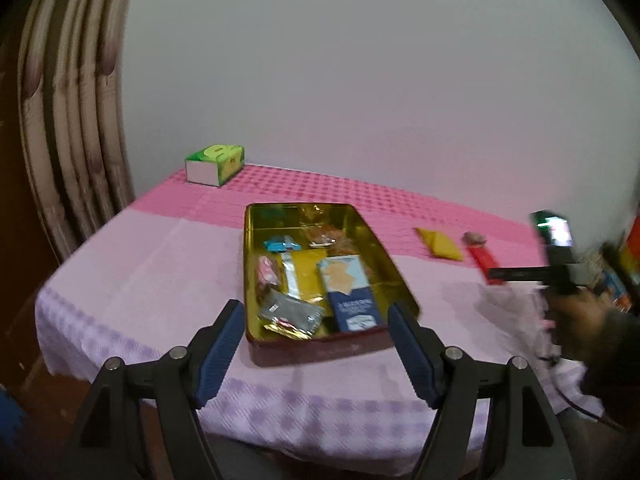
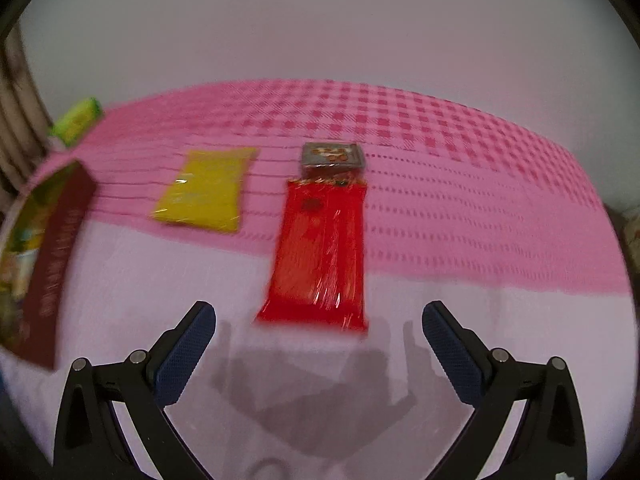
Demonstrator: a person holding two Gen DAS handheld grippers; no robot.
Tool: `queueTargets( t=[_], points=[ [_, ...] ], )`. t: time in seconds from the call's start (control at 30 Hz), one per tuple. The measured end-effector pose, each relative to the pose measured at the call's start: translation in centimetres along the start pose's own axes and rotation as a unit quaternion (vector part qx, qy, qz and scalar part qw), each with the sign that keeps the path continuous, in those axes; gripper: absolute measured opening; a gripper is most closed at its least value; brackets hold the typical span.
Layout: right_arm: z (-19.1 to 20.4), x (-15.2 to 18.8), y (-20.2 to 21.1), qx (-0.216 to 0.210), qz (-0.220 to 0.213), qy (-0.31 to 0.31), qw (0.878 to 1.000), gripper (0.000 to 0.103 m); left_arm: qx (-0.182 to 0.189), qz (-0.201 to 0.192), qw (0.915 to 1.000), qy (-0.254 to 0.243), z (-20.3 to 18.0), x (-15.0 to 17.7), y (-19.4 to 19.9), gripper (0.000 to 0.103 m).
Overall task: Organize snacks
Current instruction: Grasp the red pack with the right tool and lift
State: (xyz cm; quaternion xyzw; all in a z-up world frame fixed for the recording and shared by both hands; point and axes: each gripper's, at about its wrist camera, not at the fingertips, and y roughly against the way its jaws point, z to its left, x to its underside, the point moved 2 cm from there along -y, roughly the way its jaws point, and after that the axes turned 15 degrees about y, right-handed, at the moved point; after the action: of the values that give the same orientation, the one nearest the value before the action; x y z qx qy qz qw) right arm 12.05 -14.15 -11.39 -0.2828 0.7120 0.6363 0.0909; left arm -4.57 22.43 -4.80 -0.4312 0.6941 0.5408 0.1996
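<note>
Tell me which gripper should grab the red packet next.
Right. The right gripper is open and the red packet lies just ahead between its fingers. The left gripper faces the tin, away from the packet.

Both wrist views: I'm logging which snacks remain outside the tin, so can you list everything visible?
tin: one, gold inside, dark red outside, middle of the table, open, holding several packets.
blue box: one, in the tin's right side.
yellow packet: one, on the cloth right of the tin.
red packet: one, right of the yellow packet.
small grey packet: one, at the red packet's far end.
green box: one, far left corner.
tablecloth: one, pink and lilac check.
curtain: striped, left.
left hand-held gripper: open, empty.
right hand-held gripper: open, empty, before the red packet.
</note>
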Motion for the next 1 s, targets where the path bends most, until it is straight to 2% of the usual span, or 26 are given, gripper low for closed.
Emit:
queueTargets(
  t=[0.1, 0.17, 0.2, 0.23, 0.33, 0.47, 0.6, 0.77, 1.0],
  points=[
    [-0.2, -1.3, -2.1, 0.005, 0.013, 0.009, 1.000, 0.102, 0.015, -0.007, 0.9998, -0.011, -0.5, 0.9, 0.9, 0.075],
    [-0.3, -1.5, -3.1, 0.007, 0.024, 0.011, 1.000, 0.098, 0.024, -0.007, 0.9996, -0.010, -0.6, 0.7, 1.0, 0.075],
    [-0.5, -1.5, -3.1, 0.000, 0.015, 0.005, 1.000, 0.095, 0.031, -0.007, 0.9995, -0.004, -0.5, 0.6, 1.1, 0.075],
    [-0.6, -1.5, -3.1, -0.007, 0.010, 0.000, 1.000, 0.086, 0.035, -0.008, 0.9993, 0.000, -0.3, 0.5, 1.1, 0.075],
    [-0.5, -1.4, -2.3, -0.007, -0.012, -0.008, 1.000, 0.042, 0.035, -0.004, 0.9994, 0.007, -0.1, 0.5, 1.2, 0.075],
    [0.6, -1.4, -1.4, -0.004, -0.010, 0.018, 1.000, 0.041, 0.033, -0.004, 0.9993, 0.018, 0.1, 0.3, 1.2, 0.075],
    [2.2, -0.4, 0.2, 0.025, -0.010, 0.042, 0.999, 0.041, 0.034, -0.018, 0.9991, 0.020, -0.1, 0.2, 2.0, 0.075],
    [3.5, 0.4, 3.1, 0.037, -0.021, 0.036, 0.998, 0.041, 0.030, -0.020, 0.9992, 0.015, -0.5, 0.4, 2.4, 0.075],
    [5.2, -0.5, 6.8, 0.047, -0.044, 0.048, 0.997, 0.041, 0.035, -0.032, 0.9987, 0.019, -0.6, 0.2, 3.5, 0.075]
  ],
)
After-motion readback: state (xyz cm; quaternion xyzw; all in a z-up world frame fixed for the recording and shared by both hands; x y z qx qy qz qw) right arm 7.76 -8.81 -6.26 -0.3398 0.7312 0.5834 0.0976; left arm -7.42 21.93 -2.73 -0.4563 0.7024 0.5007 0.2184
